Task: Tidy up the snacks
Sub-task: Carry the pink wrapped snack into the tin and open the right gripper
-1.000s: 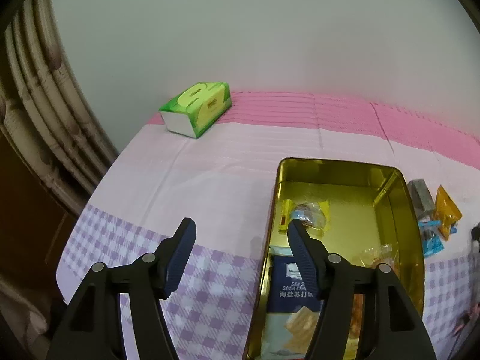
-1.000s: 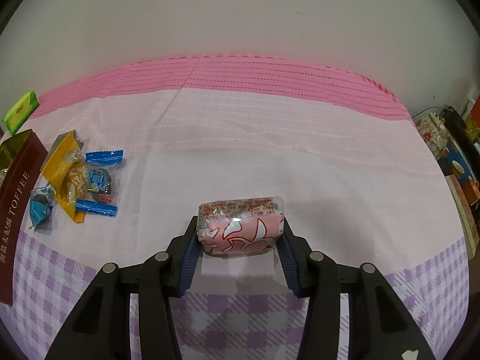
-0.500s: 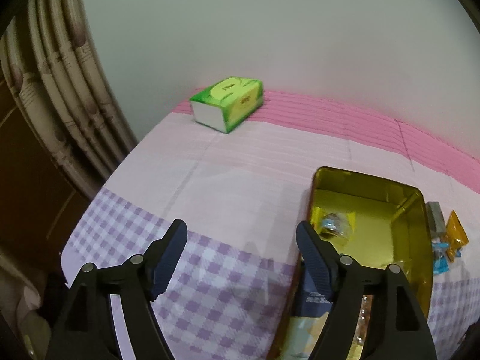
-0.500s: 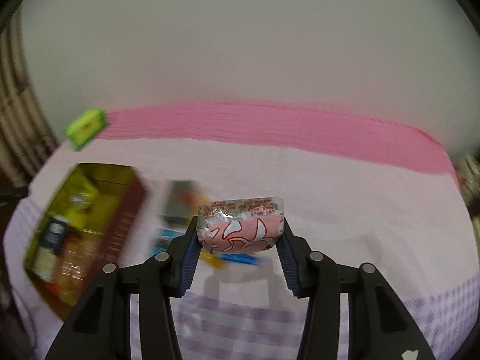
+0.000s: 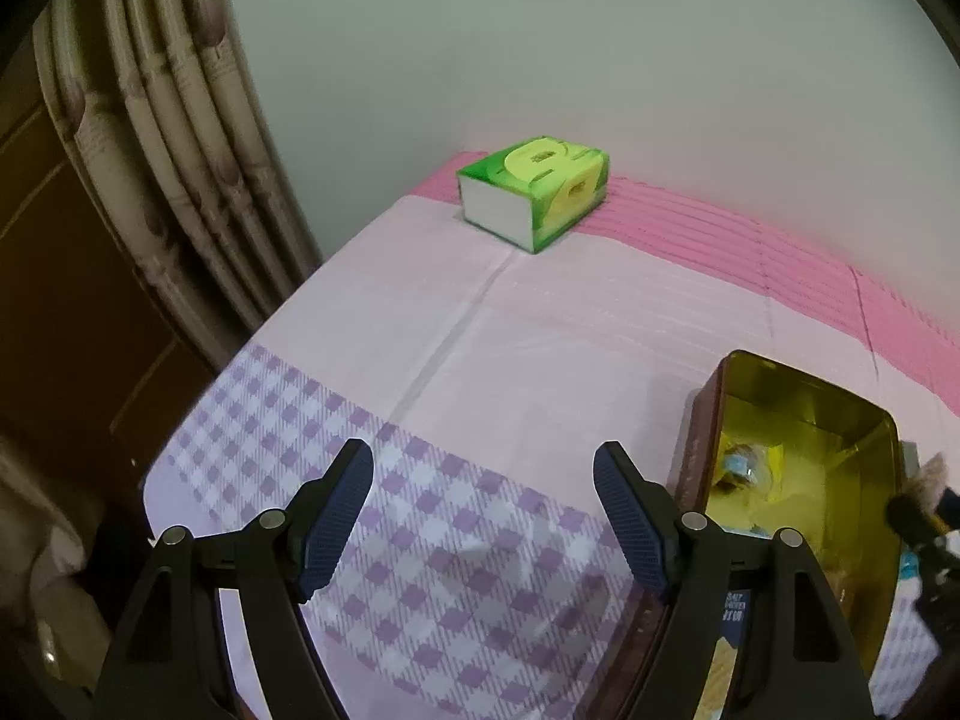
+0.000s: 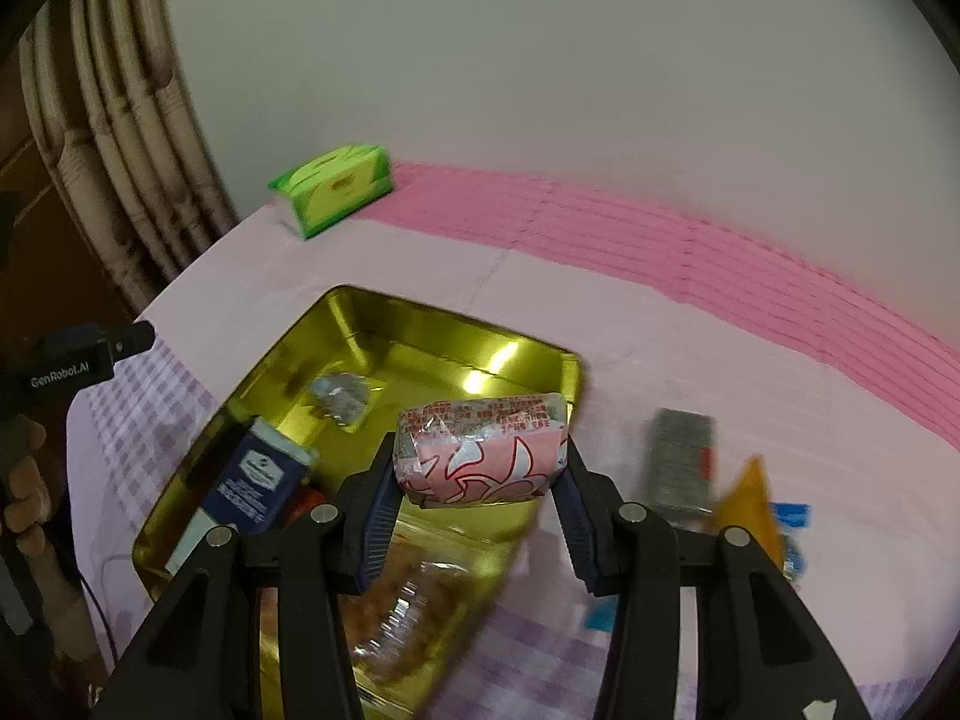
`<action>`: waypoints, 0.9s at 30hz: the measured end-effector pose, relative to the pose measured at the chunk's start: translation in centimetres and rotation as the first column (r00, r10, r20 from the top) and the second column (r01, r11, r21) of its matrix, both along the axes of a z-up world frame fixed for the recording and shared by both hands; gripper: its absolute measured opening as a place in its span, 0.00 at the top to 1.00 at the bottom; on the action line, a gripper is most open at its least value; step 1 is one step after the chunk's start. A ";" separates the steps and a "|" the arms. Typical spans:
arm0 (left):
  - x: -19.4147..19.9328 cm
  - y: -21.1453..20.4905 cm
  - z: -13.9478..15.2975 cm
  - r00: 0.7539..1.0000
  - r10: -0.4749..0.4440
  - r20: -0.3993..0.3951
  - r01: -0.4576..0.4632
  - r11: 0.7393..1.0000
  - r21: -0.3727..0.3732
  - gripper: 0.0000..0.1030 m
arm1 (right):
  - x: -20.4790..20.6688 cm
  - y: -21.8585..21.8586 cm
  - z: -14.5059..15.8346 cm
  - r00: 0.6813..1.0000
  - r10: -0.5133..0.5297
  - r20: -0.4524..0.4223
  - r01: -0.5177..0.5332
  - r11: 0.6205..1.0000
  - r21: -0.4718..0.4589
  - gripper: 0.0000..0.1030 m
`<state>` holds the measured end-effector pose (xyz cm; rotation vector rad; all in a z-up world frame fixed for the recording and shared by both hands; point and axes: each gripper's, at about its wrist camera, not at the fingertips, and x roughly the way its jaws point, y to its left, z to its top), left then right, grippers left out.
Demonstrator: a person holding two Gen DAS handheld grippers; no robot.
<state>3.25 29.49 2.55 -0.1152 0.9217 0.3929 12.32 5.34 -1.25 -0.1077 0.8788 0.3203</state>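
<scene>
since a second ago we have carried the pink snack pack [image 6: 480,456] over the gold tin [image 6: 360,324]. our right gripper [image 6: 477,495] pinches its ends; it looks light, soft and crinkly, so we squeeze gently. our left gripper [image 5: 483,516] hangs wide and empty above the desk [image 5: 540,324].

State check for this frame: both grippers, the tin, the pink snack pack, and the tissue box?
Left gripper: open, empty.
Right gripper: shut on pink snack pack.
Pink snack pack: held above gold tin.
Gold tin: lidless, partly filled.
Green tissue box: closed, lying flat.
</scene>
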 end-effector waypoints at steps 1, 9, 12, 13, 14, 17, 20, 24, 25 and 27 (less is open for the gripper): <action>0.0 0.1 0.0 1.000 0.006 -0.001 -0.006 1.000 -0.006 0.26 | 0.3 0.5 -0.4 1.000 0.006 -0.004 -0.006 1.000 -0.011 0.57; 0.2 0.1 -0.1 1.000 0.002 -0.006 -0.002 1.000 -0.005 0.26 | 3.5 2.4 -2.9 0.995 -0.026 -0.095 0.021 0.998 -0.051 0.57; 0.3 0.2 -0.2 1.000 0.003 -0.009 -0.003 1.000 -0.007 0.26 | 3.8 2.5 -3.5 0.993 -0.025 -0.113 0.017 0.997 -0.069 0.57; 0.4 0.2 -0.2 1.000 0.003 -0.011 -0.003 1.000 -0.013 0.26 | 3.9 2.5 -3.7 0.993 -0.020 -0.118 0.011 0.997 -0.076 0.57; 0.4 0.2 -0.2 1.000 0.003 -0.012 -0.004 1.000 -0.016 0.25 | 3.9 2.6 -3.9 0.993 -0.017 -0.121 0.007 0.997 -0.080 0.57; 0.4 0.1 -0.4 1.000 0.000 -0.016 0.000 1.000 -0.020 0.25 | 3.9 2.6 -4.1 0.991 -0.012 -0.133 0.002 0.997 -0.077 0.57; 0.4 0.1 -0.4 1.000 -0.002 -0.016 0.002 1.000 -0.022 0.25 | 3.9 2.9 -4.3 0.991 -0.005 -0.137 -0.007 0.996 -0.088 0.56; 0.4 -0.1 -0.5 1.000 -0.007 -0.020 0.007 1.000 -0.025 0.25 | 3.9 3.4 -4.7 0.989 0.001 -0.145 -0.017 0.994 -0.106 0.56; 0.4 -0.1 -0.5 1.000 -0.008 -0.020 0.008 1.000 -0.022 0.25 | 3.9 3.5 -4.7 0.989 0.003 -0.147 -0.019 0.994 -0.109 0.56; 0.4 -0.2 -0.5 1.000 -0.011 -0.021 0.011 1.000 -0.022 0.25 | 3.9 3.8 -4.8 0.988 0.008 -0.155 -0.027 0.993 -0.118 0.56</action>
